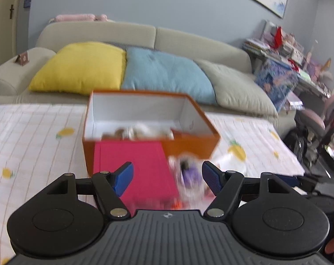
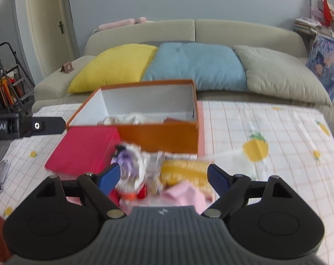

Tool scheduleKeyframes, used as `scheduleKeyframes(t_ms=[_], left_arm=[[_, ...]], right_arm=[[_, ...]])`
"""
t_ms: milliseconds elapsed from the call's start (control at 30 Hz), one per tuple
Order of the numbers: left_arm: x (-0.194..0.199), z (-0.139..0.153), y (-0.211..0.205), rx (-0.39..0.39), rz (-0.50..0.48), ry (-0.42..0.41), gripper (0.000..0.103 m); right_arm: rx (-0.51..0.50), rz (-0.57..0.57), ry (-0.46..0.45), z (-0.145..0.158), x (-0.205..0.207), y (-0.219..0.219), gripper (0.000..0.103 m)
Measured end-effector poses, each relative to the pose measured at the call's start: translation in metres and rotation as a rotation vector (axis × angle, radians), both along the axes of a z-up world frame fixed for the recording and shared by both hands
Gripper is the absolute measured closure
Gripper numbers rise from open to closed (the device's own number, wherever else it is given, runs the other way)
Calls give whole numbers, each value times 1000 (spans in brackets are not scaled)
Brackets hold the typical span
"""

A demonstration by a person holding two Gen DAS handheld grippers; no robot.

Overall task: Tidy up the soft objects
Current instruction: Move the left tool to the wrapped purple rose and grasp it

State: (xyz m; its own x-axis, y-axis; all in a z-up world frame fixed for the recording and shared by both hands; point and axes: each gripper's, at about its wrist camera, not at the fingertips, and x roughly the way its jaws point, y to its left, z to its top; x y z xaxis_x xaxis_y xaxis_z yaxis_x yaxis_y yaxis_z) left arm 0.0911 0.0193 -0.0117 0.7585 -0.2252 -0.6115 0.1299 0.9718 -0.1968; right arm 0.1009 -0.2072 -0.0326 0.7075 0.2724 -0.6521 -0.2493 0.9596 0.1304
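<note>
An open orange box (image 1: 189, 143) (image 2: 162, 135) stands on the table with pale soft items (image 1: 142, 132) (image 2: 127, 118) inside. In front of it lies a flat pink-red box (image 1: 136, 165) (image 2: 83, 150). My left gripper (image 1: 167, 177) is open and empty above the pink-red box, with a blurred purple-and-white wrapped toy (image 1: 190, 176) (image 2: 129, 167) between its fingers' line of sight. My right gripper (image 2: 163, 177) is open over a pile: the purple toy, a yellow wrapped soft item (image 2: 184, 173) and a pink cloth (image 2: 186, 195). Both views are motion-blurred.
The table wears a white checked cloth (image 1: 34, 137) (image 2: 277, 132) with lemon prints. A beige sofa (image 1: 189, 44) behind holds yellow (image 1: 81, 66), blue (image 1: 167, 72) and grey cushions (image 1: 239, 86). The left gripper's side (image 2: 28, 127) shows in the right view. Cluttered shelves (image 1: 288, 50) stand at right.
</note>
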Motion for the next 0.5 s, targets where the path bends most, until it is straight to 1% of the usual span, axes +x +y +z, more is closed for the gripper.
scheduleKeyframes(t_ms=[100,300,400,500], left_arm=[[-16,-14,-3,-5,-9,46,20],[-37,-35,-5,15,-21,133,22],[-45,-38,-8,28,-30,134,22],[-48,-38,-14,41,-58,130,22]], right_arm=[[-15,13,37,-10,-18,2,18],[-38,16,104,-26,-45,3,18],[-55,25,133,-33,-51,5,18],[-82,29,139,-37,-54,7,18]])
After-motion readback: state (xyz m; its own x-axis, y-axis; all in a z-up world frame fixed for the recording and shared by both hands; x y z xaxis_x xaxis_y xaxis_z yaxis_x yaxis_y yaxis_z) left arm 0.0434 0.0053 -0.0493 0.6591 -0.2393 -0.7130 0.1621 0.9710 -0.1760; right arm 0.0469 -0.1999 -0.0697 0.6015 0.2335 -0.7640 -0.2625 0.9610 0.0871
